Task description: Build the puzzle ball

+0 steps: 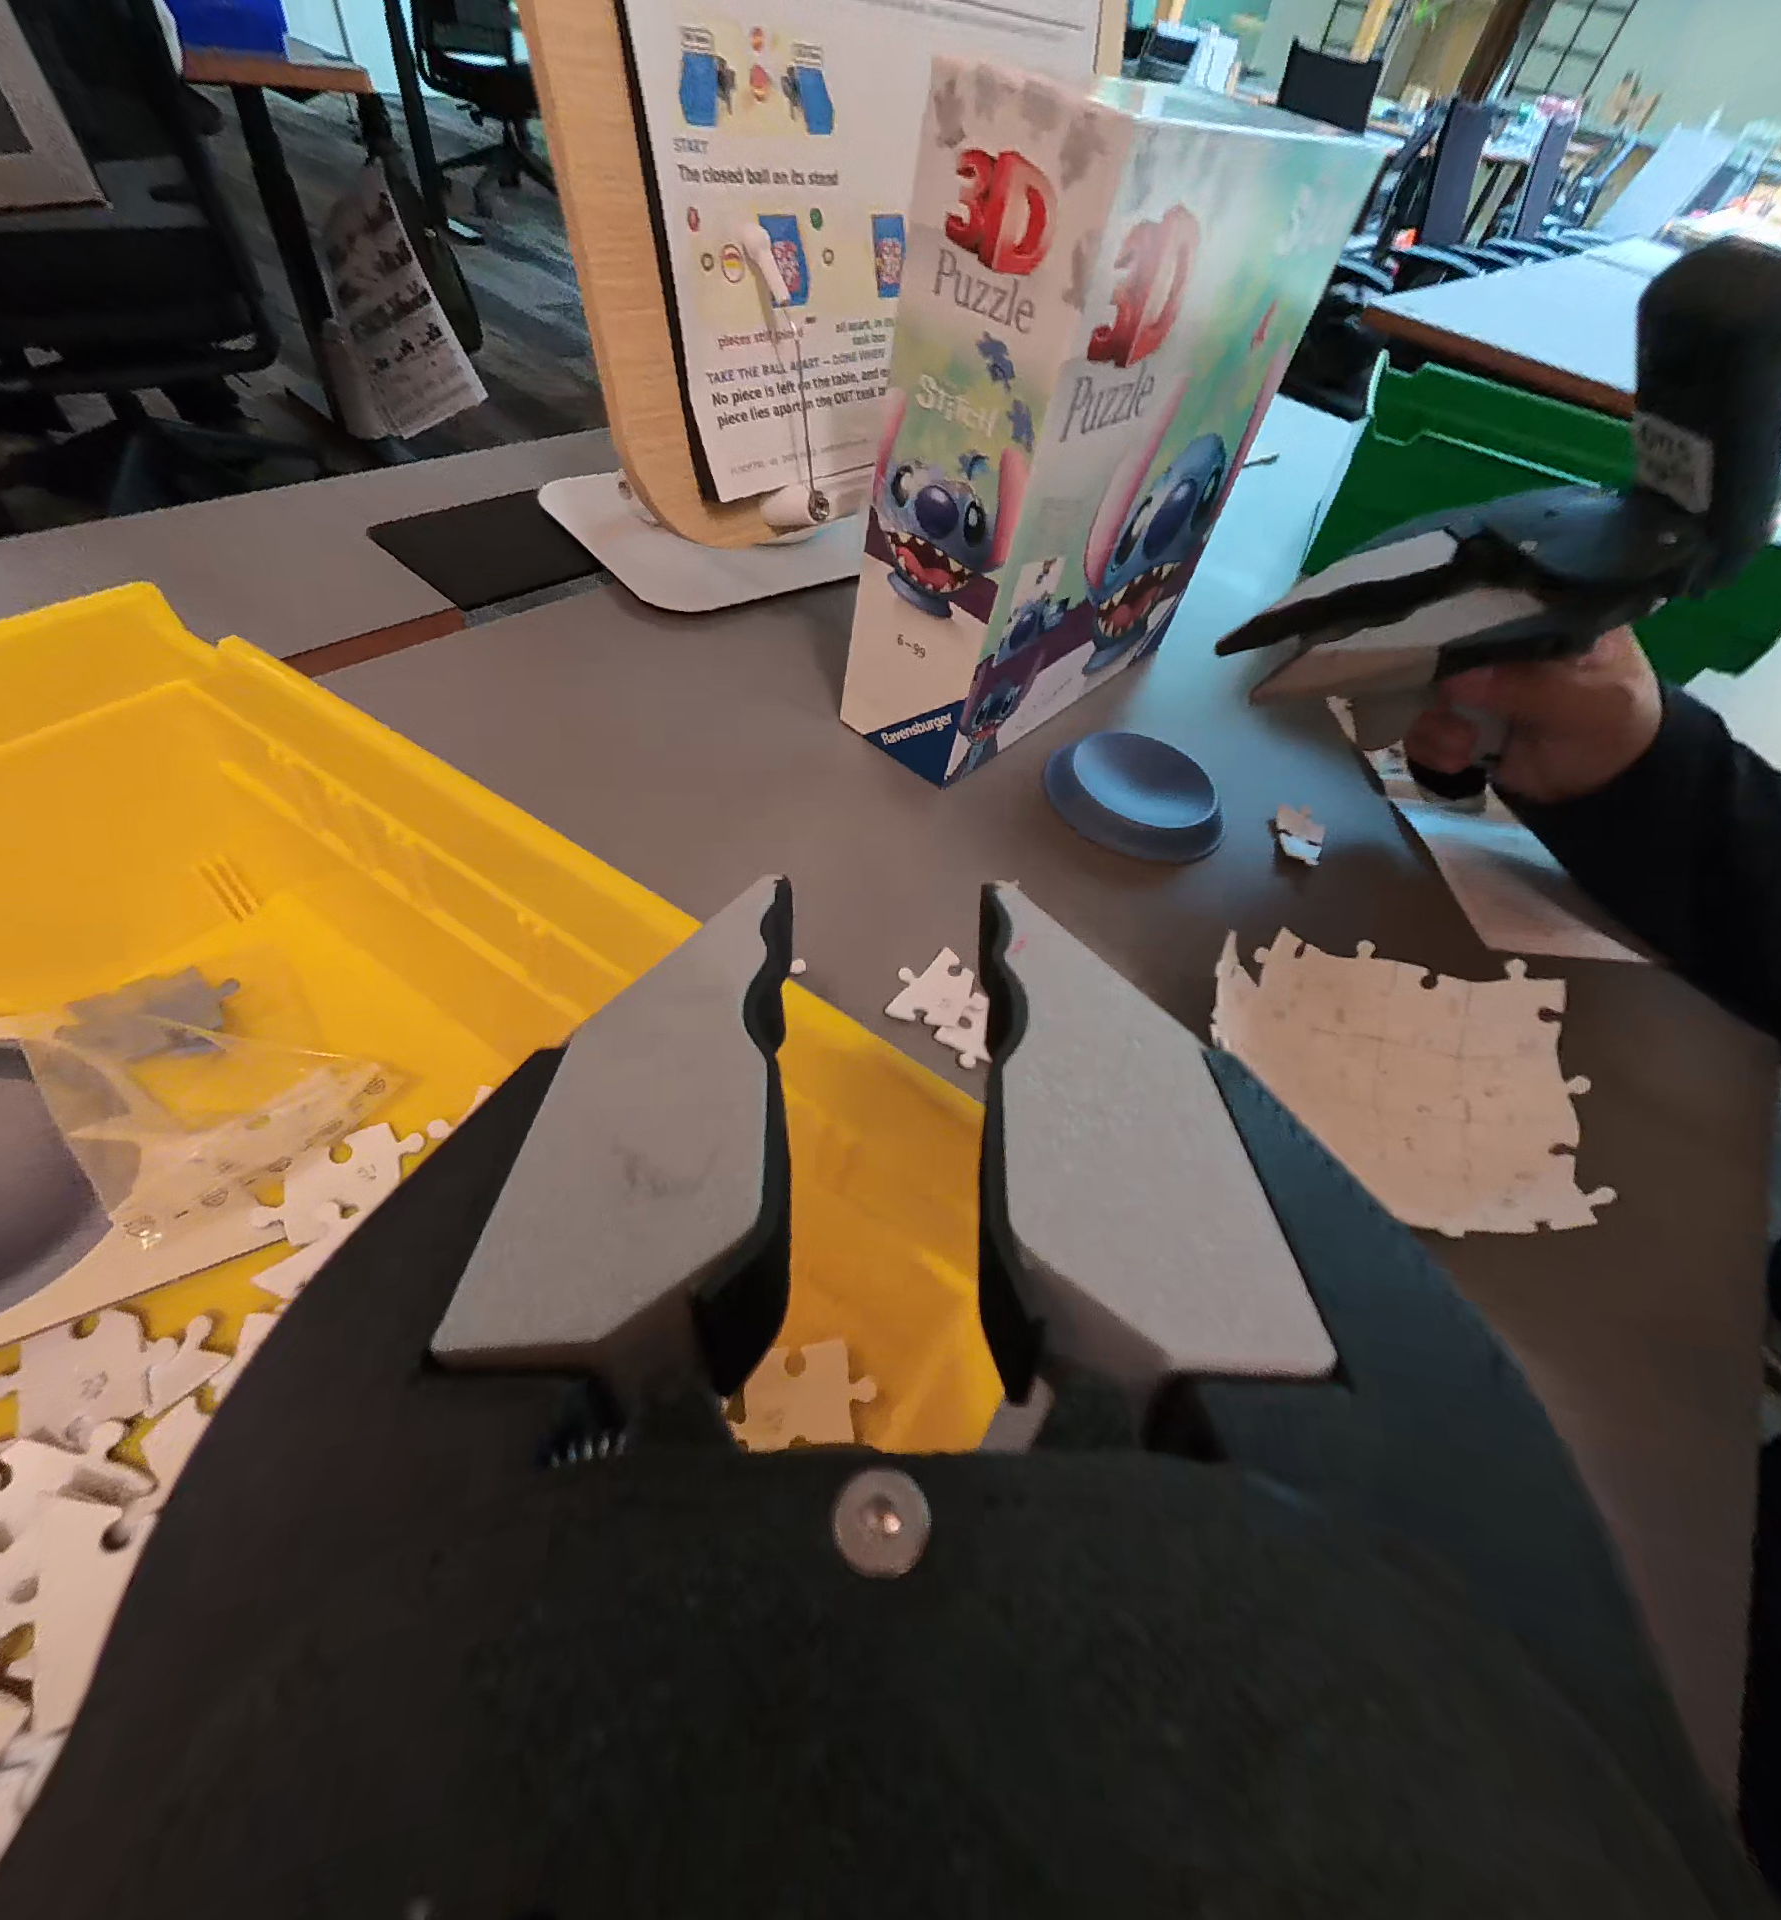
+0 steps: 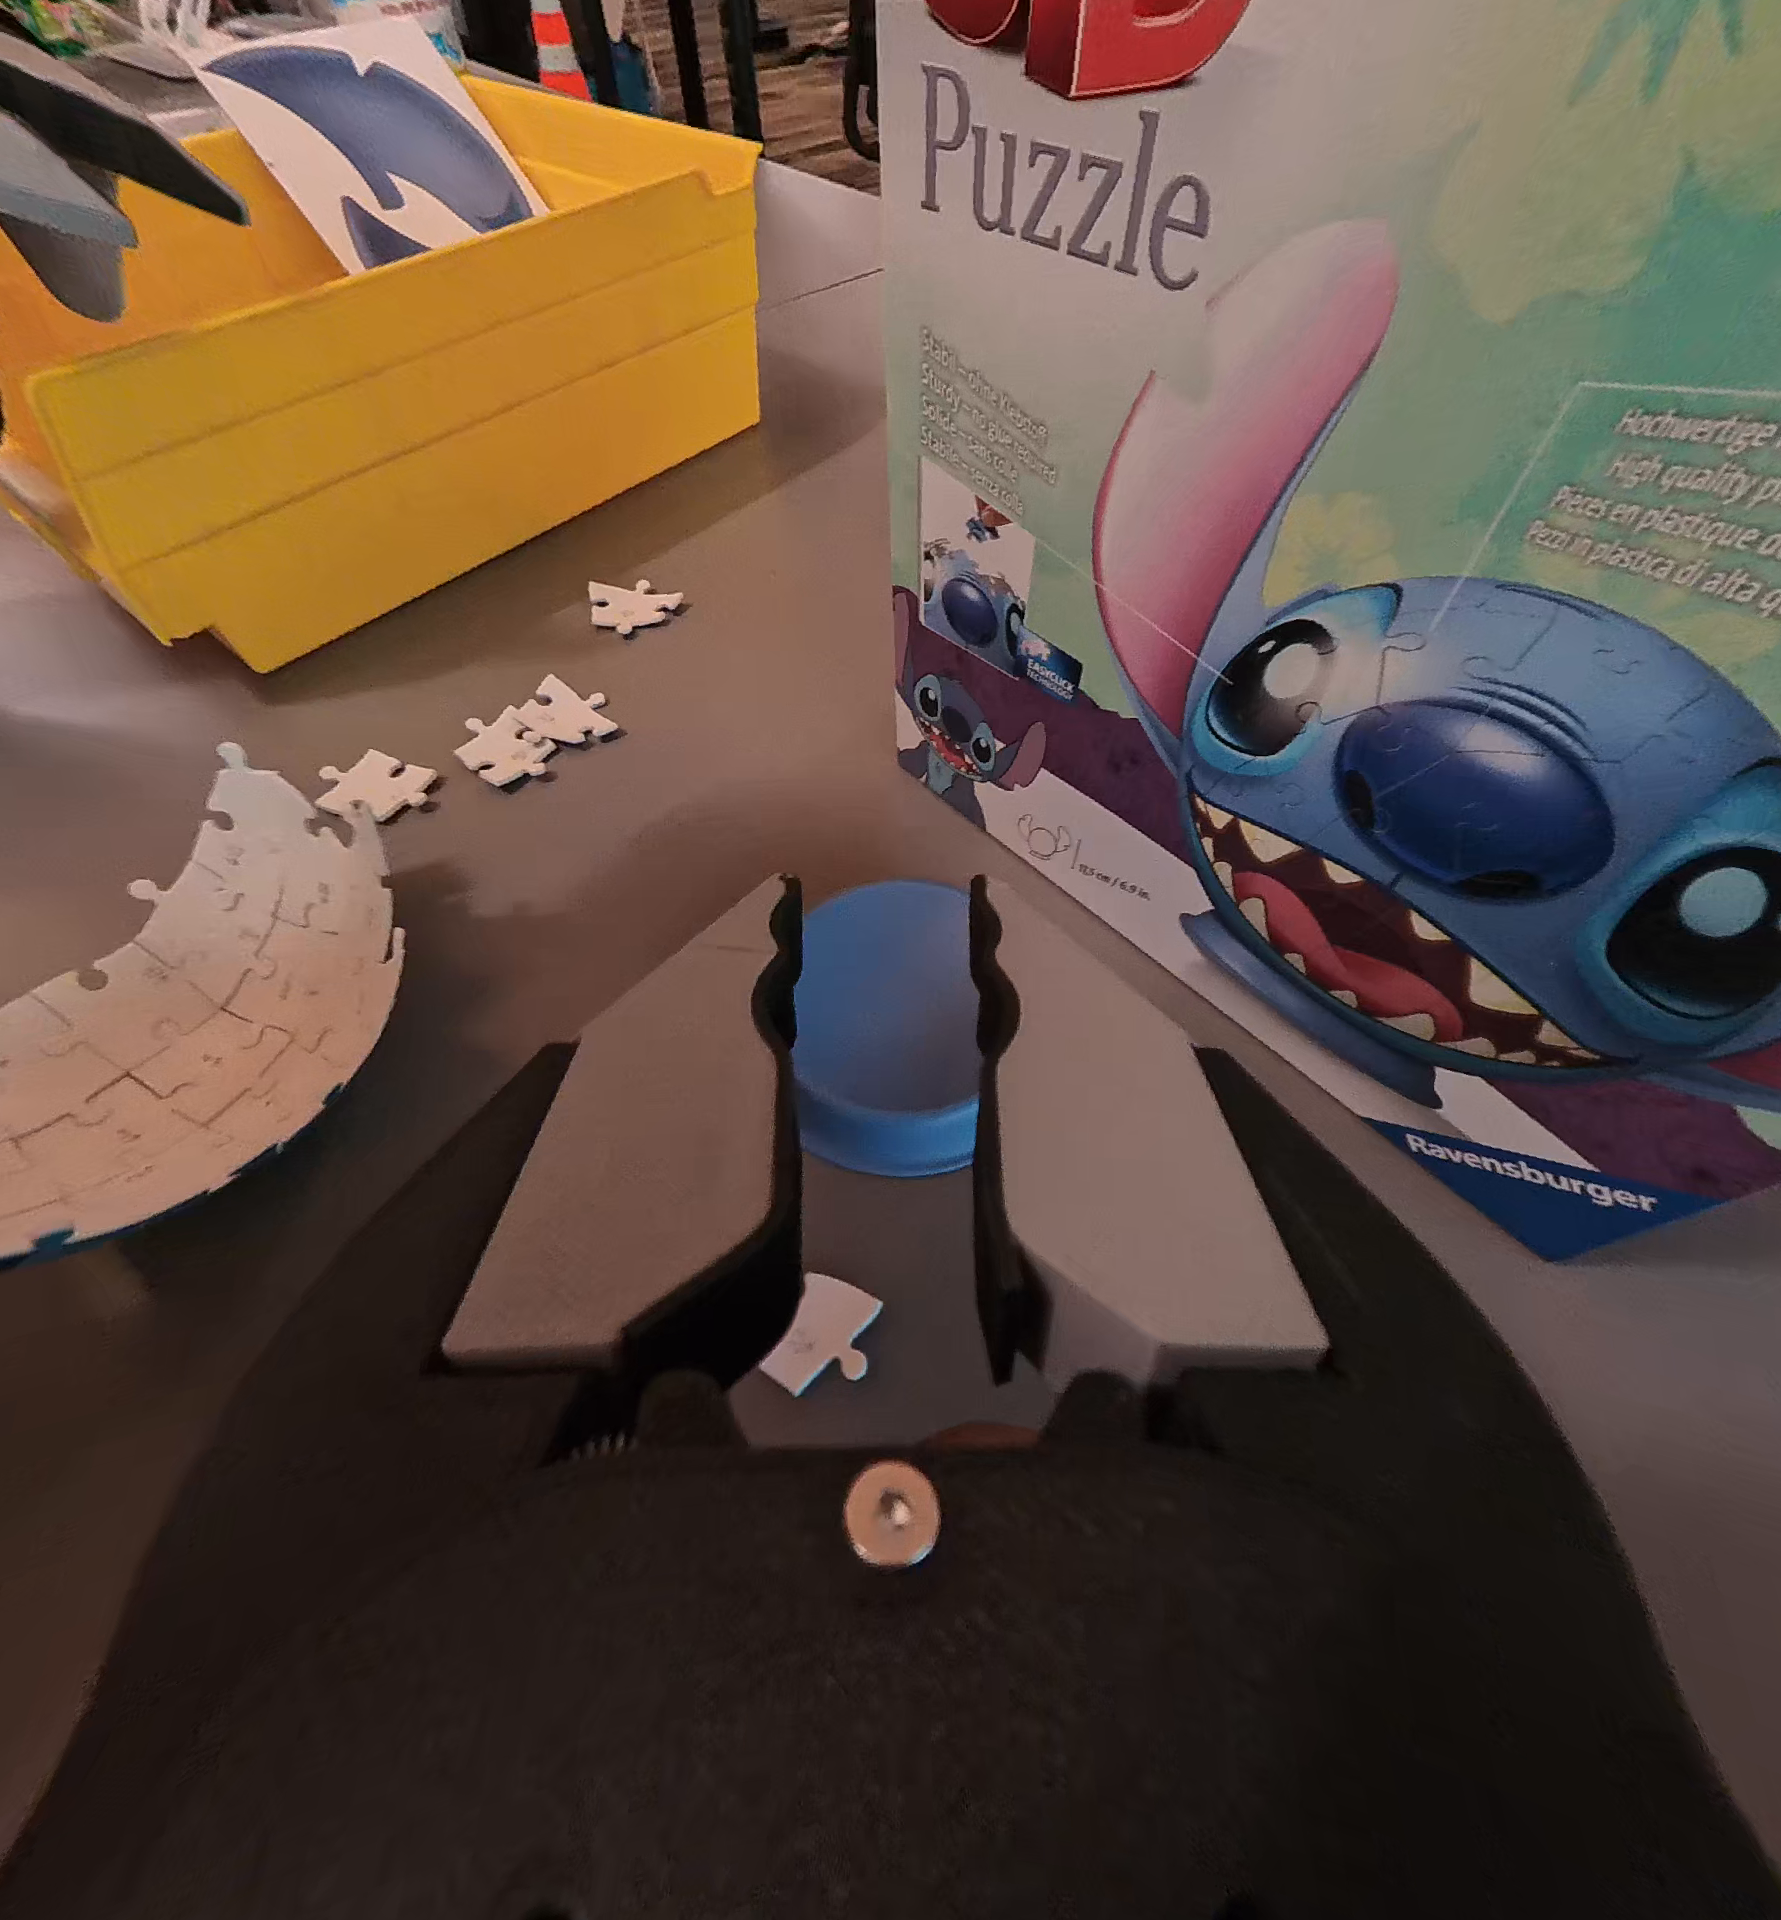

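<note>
My left gripper (image 1: 886, 914) is open and empty, held over the near right corner of the yellow bin (image 1: 190, 831), which holds several loose white puzzle pieces (image 1: 86, 1382). A joined curved section of the puzzle ball (image 1: 1405, 1091) lies white side up on the table to its right. In the right wrist view the section (image 2: 169, 1039) lies at the left. My right gripper (image 2: 881, 904) is open and empty, with the blue round stand (image 2: 886, 1039) seen between its fingers. One loose piece (image 2: 824, 1345) lies on the table under it.
The tall puzzle box (image 1: 1073, 416) stands behind the stand (image 1: 1135, 795). A few loose pieces (image 2: 533, 727) lie between the bin (image 2: 398, 416) and the ball section. An instruction board (image 1: 761, 260) and a green crate (image 1: 1488, 468) are farther back. Left tips to right tips: about 25 centimeters. The section (image 2: 169, 1039) lies around 15 centimeters away from my right fingertips. The left camera catches it too, in the left wrist view (image 1: 1368, 1105).
</note>
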Available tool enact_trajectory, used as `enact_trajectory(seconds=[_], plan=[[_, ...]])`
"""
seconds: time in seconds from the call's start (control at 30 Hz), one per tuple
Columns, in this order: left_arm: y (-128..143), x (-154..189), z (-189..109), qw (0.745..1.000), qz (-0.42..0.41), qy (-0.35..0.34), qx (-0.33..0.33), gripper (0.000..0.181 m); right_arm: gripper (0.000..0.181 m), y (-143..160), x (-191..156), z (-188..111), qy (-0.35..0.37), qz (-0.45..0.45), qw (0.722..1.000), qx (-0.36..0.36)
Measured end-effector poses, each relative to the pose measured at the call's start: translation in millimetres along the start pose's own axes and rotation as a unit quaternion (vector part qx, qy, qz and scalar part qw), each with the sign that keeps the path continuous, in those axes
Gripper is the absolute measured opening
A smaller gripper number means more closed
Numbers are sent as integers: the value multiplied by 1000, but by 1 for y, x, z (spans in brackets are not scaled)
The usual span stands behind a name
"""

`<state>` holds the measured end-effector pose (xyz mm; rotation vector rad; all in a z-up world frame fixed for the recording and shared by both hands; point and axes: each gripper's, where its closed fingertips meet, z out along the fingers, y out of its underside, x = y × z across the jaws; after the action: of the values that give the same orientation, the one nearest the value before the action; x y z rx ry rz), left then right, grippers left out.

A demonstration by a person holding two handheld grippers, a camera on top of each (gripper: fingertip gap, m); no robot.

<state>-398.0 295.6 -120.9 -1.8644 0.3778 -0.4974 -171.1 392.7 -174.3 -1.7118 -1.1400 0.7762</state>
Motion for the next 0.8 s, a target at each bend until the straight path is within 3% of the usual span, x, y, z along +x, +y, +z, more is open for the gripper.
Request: enact_trajectory(seconds=[0.17,0.3,0.53,0.67,0.8], plan=[[-15,-14,-9,998,-23,-28,44,34,27,-1,8,-2,29,-15,999,2],[-29,-29,-25,995,-25,-57,83,46,26,0,11,1,52,-34,998,-8],[-45,-57,-54,991,-20,-102,87,63,27,3,12,5,56,-23,998,-7],[-60,-69,-75,990,-1,-117,79,63,26,-3,17,0,59,-3,998,26],[-56,-86,-88,989,-3,-128,70,63,26,-4,25,-5,85,-10,996,40]])
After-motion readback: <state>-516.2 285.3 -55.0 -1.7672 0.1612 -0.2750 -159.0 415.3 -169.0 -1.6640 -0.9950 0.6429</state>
